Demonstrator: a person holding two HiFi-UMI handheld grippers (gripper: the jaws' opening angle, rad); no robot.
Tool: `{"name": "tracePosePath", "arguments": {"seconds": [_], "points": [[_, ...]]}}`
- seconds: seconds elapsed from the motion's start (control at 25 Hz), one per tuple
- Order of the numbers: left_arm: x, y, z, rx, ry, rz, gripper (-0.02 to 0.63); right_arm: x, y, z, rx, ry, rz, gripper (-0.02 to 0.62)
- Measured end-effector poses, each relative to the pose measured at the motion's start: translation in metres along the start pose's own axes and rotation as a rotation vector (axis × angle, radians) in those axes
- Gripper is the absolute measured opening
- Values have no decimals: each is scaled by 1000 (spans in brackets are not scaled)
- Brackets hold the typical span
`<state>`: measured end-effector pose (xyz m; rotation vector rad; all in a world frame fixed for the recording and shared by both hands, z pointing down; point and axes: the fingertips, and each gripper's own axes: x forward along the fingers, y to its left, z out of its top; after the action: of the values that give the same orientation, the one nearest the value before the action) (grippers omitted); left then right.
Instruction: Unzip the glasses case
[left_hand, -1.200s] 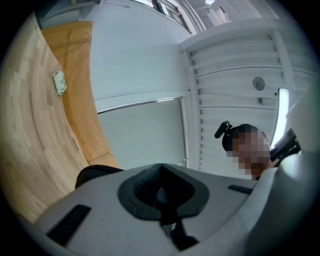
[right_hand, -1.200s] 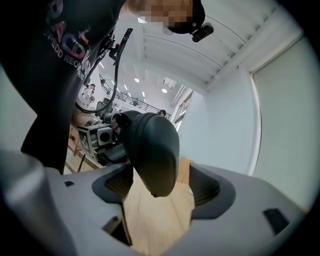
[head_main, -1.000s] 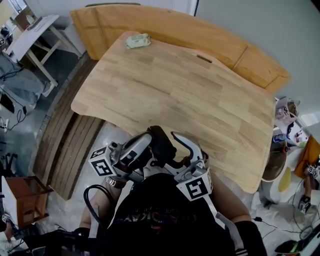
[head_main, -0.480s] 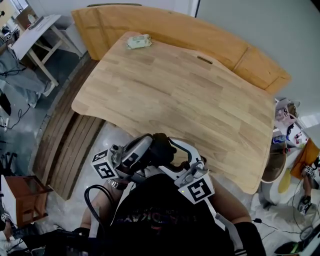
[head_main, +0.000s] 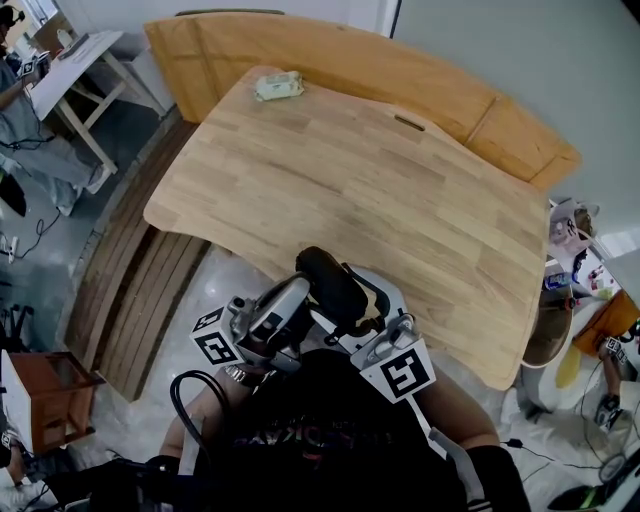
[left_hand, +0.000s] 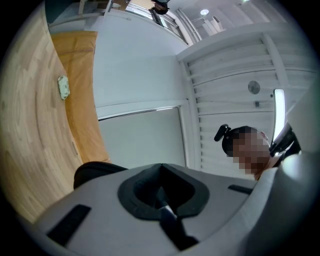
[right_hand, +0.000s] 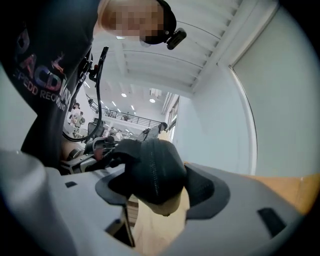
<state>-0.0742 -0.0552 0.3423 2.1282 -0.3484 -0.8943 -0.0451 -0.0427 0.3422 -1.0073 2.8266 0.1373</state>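
Since a second ago the glasses case (head_main: 333, 283) has tipped up and swung out over the table's near edge, with your right gripper (right_hand: 160, 187) rolling along. Its jaws have just been closing a touch and stand wide, clamped across the case's end. Your left gripper (left_hand: 161, 195) is pinched fully together right beside the case. Whether it's got the zip pull, I can't tell. The zip teeth (right_hand: 152, 167) facing the right gripper view look closed, so I'd say most of the unzipping is still ahead. Further out, the table (head_main: 400, 200) has a small packet (head_main: 277, 83) at its far end.
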Motion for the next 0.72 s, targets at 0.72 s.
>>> {"name": "tracePosePath", "arguments": {"seconds": [0.72], "points": [[3,12,-18,454,274,191,12,-4,-8,-44,-332,349,4,276]]}}
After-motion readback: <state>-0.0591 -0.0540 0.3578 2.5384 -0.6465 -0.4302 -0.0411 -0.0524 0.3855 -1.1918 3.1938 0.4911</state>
